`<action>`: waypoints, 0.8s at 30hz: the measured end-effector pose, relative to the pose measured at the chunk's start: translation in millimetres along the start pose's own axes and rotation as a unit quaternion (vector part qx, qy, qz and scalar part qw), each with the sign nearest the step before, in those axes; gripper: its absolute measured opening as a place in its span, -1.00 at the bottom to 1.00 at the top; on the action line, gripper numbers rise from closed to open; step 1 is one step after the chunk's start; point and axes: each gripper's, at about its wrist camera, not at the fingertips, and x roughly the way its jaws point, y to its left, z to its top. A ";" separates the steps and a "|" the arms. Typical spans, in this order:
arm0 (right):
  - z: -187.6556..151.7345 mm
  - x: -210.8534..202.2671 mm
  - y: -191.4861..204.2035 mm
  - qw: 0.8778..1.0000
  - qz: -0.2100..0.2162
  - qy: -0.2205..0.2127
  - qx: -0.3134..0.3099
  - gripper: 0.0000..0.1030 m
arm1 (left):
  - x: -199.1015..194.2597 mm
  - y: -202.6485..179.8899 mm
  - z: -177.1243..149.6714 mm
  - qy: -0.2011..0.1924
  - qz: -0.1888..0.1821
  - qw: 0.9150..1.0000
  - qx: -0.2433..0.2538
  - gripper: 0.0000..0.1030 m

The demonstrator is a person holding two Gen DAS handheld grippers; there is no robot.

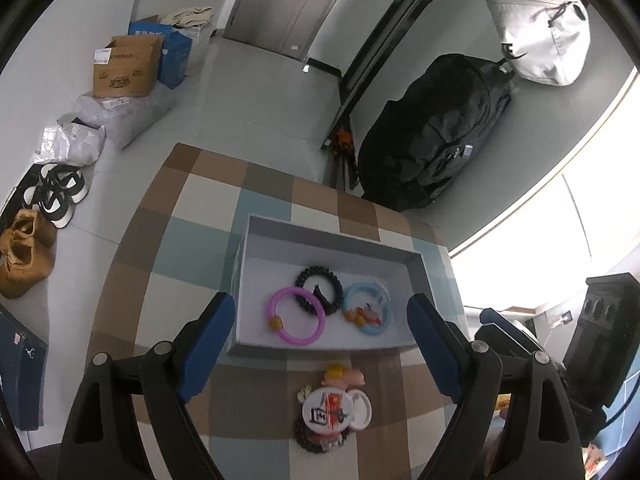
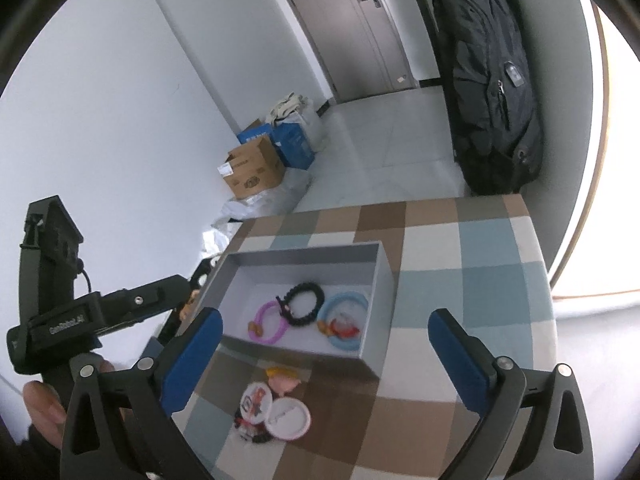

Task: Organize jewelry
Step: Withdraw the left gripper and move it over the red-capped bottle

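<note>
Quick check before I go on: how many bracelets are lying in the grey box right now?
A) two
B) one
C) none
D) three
D: the grey box holds a pink bracelet, a black beaded bracelet and a light blue bracelet, while the badges lie outside it on the checkered cloth.

Setting: a home, at the entrance area. Indicators: a grey door [image 1: 296, 4] with lever handle; shoes [image 1: 24, 256] lined along the wall; cardboard boxes [image 1: 126, 66] and parcel bags on the tiled floor [image 1: 256, 96]; a black backpack [image 1: 436, 136]; a checkered table [image 2: 472, 280].
</note>
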 end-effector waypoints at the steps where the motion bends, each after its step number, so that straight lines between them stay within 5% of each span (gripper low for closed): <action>1: -2.1 -0.9 0.3 1.000 -0.003 0.001 -0.001 1.00 | -1.0 -0.1 -2.7 0.002 -0.003 1.000 0.004 0.65; 24: -42.0 -11.7 -13.3 0.998 -0.044 0.044 0.001 1.00 | 7.4 -3.6 -79.6 0.105 -0.004 0.994 0.024 0.64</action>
